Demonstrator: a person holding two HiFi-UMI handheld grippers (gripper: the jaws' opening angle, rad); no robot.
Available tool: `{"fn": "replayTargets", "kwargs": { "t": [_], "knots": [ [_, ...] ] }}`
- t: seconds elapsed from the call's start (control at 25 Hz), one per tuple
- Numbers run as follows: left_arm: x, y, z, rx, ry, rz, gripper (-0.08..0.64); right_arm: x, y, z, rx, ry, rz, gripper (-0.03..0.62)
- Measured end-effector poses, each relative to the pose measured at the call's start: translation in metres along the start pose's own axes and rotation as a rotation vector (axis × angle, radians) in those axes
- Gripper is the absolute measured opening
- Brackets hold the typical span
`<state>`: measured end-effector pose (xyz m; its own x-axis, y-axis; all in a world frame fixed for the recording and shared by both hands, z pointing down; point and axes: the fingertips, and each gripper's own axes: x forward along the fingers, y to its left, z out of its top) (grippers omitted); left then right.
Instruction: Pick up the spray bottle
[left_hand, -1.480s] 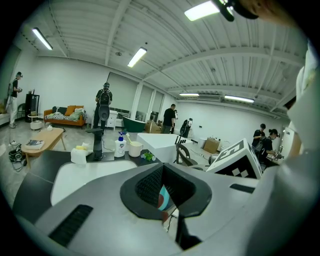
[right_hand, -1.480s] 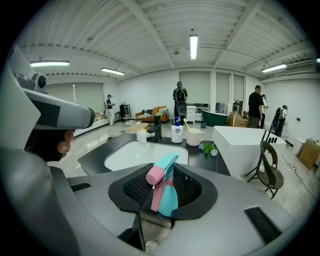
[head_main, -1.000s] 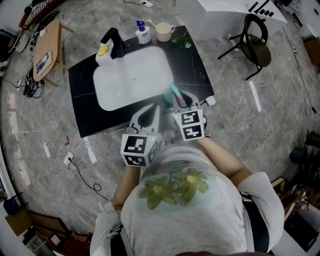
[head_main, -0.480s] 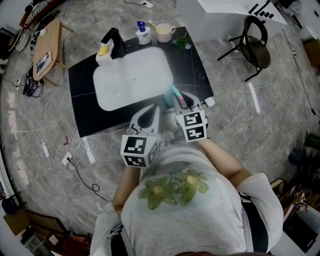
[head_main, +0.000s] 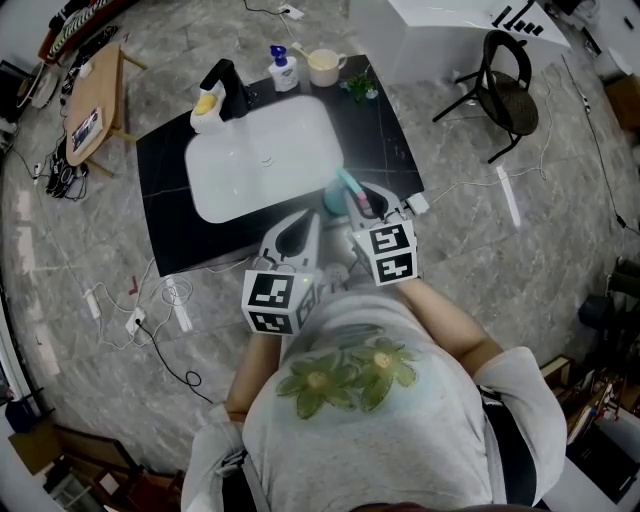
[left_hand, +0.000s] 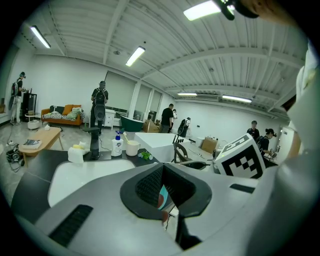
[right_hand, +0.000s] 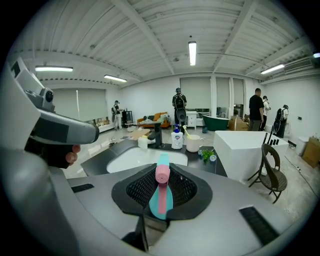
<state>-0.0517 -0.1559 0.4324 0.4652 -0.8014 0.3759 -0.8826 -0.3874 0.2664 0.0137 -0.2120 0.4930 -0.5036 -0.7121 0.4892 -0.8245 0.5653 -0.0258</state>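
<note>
The spray bottle (head_main: 343, 188) is teal with a pink nozzle and trigger. It stands upright between the pads of my right gripper (head_main: 358, 203), at the near right edge of the black counter (head_main: 165, 175). In the right gripper view the spray bottle (right_hand: 161, 194) fills the gap and the right gripper (right_hand: 161, 186) is shut on it. My left gripper (head_main: 300, 228) hangs just left of it over the counter's near edge, holding nothing. In the left gripper view the left gripper (left_hand: 165, 194) has its pads almost together, with a teal sliver showing through.
A white sink basin (head_main: 262, 158) is set in the counter. At the back stand a black faucet (head_main: 228, 82), a soap pump bottle (head_main: 285, 68), a cup (head_main: 324, 64) and a small plant (head_main: 362, 85). A black chair (head_main: 510, 92) is on the right, a wooden table (head_main: 92, 100) on the left, and cables lie on the floor.
</note>
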Motion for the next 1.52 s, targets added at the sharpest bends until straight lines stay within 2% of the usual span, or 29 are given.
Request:
{"fn": "replayTargets", "kwargs": {
  "t": [0.52,0.96,1.52],
  "knots": [
    [-0.006,-0.003,0.001,-0.004,-0.023,-0.011,0.008,-0.025,0.012,0.026,0.004,-0.056,0.013,0.071],
    [-0.019,-0.025,0.002,0.031,-0.033,-0.062,0.008,-0.064,0.025,0.047,-0.002,-0.122,0.006,0.071],
    [-0.068,-0.046,-0.007,0.031,-0.058,-0.075,0.008,-0.114,0.074,0.054,-0.047,-0.178,0.034,0.071]
  ]
}}
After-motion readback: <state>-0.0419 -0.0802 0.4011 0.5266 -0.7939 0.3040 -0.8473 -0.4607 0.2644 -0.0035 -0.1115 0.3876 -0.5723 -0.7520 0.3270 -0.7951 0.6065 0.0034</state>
